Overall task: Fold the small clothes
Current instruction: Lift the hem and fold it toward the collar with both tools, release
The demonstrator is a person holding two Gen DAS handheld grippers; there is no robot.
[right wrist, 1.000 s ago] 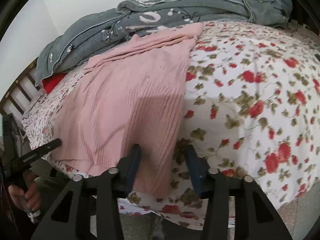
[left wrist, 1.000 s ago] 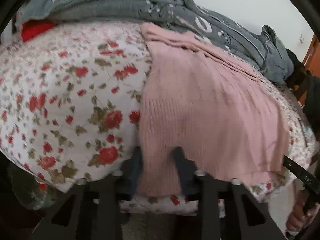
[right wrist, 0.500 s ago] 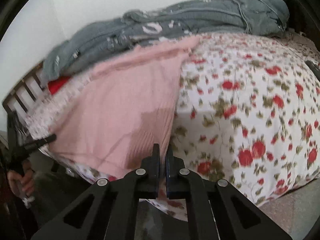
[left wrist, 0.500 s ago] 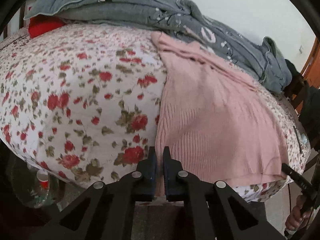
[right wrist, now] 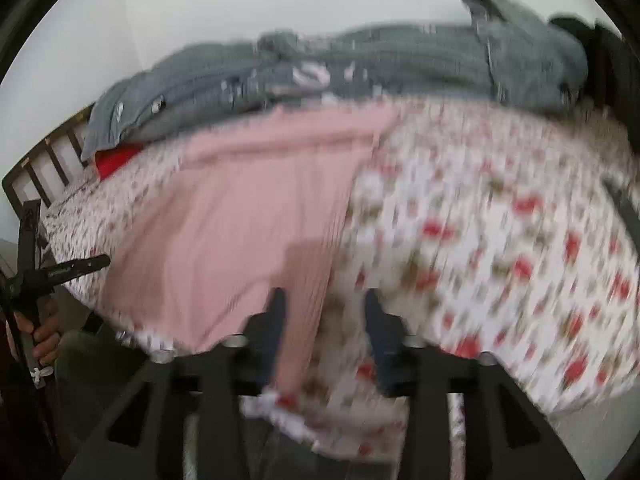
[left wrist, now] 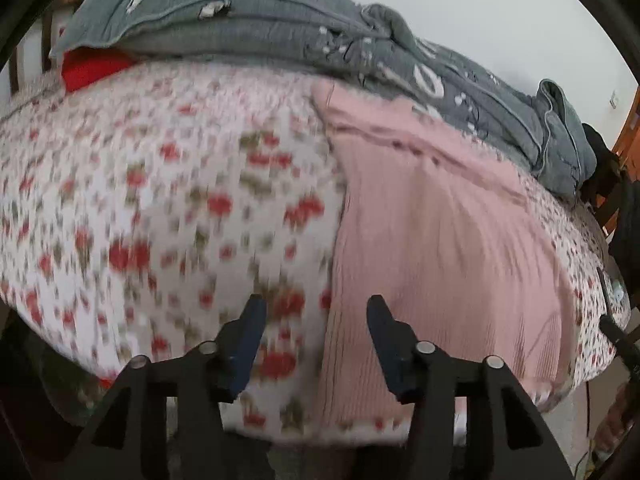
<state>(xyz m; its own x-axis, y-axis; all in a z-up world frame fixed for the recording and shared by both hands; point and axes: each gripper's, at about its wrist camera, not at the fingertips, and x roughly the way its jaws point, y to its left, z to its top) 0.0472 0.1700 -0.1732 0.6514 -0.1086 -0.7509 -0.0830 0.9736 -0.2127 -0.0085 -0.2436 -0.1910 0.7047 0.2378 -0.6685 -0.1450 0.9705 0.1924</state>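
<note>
Bedding fills your left wrist view: one bed (left wrist: 168, 184) under a white sheet with red flowers, one pink knit garment (left wrist: 432, 240) lying flat on its right half, one grey blanket (left wrist: 280, 28) bunched along the far edge, and one red item (left wrist: 92, 70) tucked beneath the blanket's left end. Your left gripper (left wrist: 316, 308) sits low at the near edge of the bed with its two fingers spread wide apart and nothing between them but sheet; the garment's left border runs just inside the right finger. At the far right edge you can see a sliver of your other tool and hand.

Blur smears your right wrist view, yet the same single garment (right wrist: 248, 224) shows on the left half of the bed (right wrist: 500, 216), with the blanket (right wrist: 360, 68) behind it. Your right gripper (right wrist: 324, 300) has its fingers parted, and the garment's near right corner hangs down between them, over the bed's edge; contact with either finger cannot be judged. Your left hand (right wrist: 42, 332) grips its tool handle at the left margin, beside a slatted bed frame (right wrist: 44, 164).
</note>
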